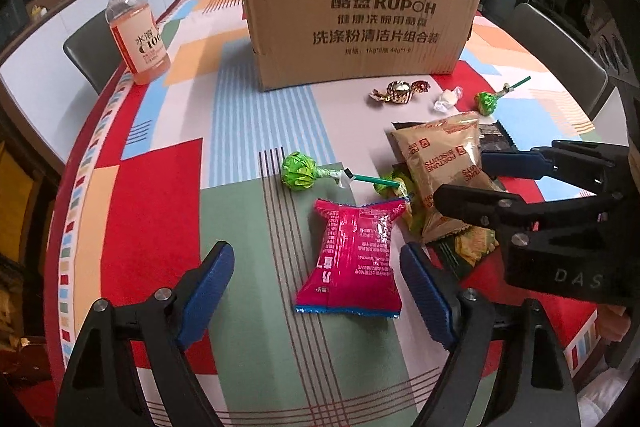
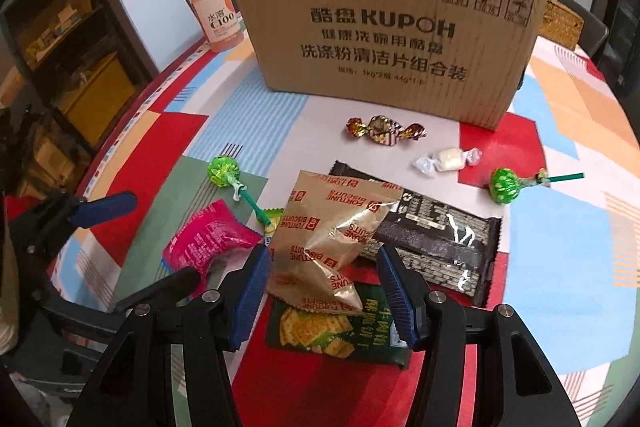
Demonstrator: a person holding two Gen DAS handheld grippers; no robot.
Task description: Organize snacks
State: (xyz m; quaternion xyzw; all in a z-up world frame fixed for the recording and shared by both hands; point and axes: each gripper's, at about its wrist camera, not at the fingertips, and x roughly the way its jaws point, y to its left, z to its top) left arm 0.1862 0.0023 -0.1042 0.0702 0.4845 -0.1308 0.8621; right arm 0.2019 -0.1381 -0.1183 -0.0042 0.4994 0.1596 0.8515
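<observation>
A pink snack packet (image 1: 352, 259) lies flat on the tablecloth between the fingers of my left gripper (image 1: 316, 251), which is open; neither pad presses on it. My right gripper (image 2: 322, 255) is open low around a brown Fortune Biscuits bag (image 2: 336, 227), with its left pad close against the bag's edge. That bag rests on a green cracker packet (image 2: 336, 331) and a black packet (image 2: 436, 239). A green lollipop (image 1: 298, 171) lies just beyond the pink packet. The cardboard box (image 1: 360, 11) stands upright at the back.
A gold-wrapped candy (image 2: 382, 131), a white candy (image 2: 448, 159) and a second green lollipop (image 2: 505, 185) lie in front of the box. An orange drink bottle (image 1: 134, 27) stands at the far left. Dark chairs stand at the table's edges.
</observation>
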